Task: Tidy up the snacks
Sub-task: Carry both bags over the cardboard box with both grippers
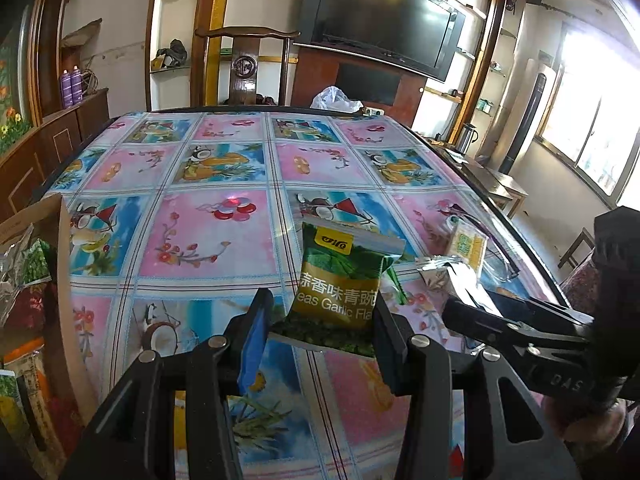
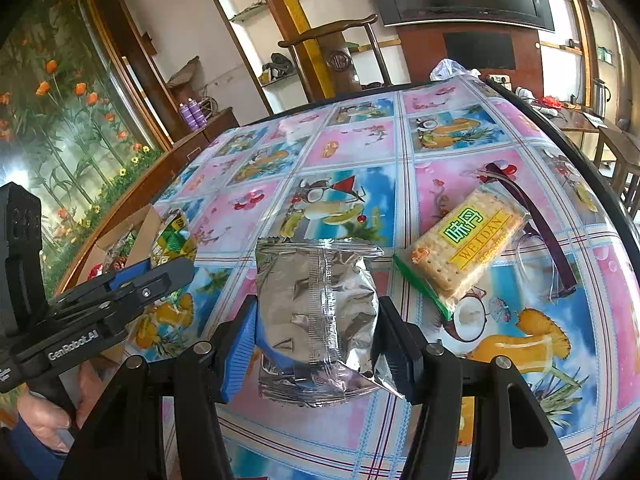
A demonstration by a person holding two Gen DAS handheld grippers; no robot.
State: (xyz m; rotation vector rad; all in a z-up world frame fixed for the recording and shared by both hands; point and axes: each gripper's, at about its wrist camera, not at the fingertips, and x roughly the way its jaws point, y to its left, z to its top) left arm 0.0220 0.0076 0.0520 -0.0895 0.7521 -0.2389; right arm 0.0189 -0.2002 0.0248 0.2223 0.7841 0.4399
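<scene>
Bench (image 1: 224, 240) with patterned cloth: left gripper (image 1: 320, 320) clamps the green pea packet (image 1: 340, 280), apparently lifted off the cloth; right gripper (image 2: 316, 332) grips the silver packet (image 2: 316, 304). Cracker pack (image 2: 464, 248) lies just right of the silver packet; cardboard box (image 2: 120, 240) sits far left.

Right tongs (image 2: 316, 340) clamp silver packet (image 2: 316, 300); cracker pack (image 2: 468, 244) beside.

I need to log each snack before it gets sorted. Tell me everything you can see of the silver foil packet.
The silver foil packet is a crinkled, shiny pouch, puffed in the middle, with a back seam running down its centre and crimped ends. No print shows on this side. It lies seam up on the patterned tablecloth, between the jaws of the right gripper, whose pads press on both its sides. A cracker packet lies apart to its right.
</scene>
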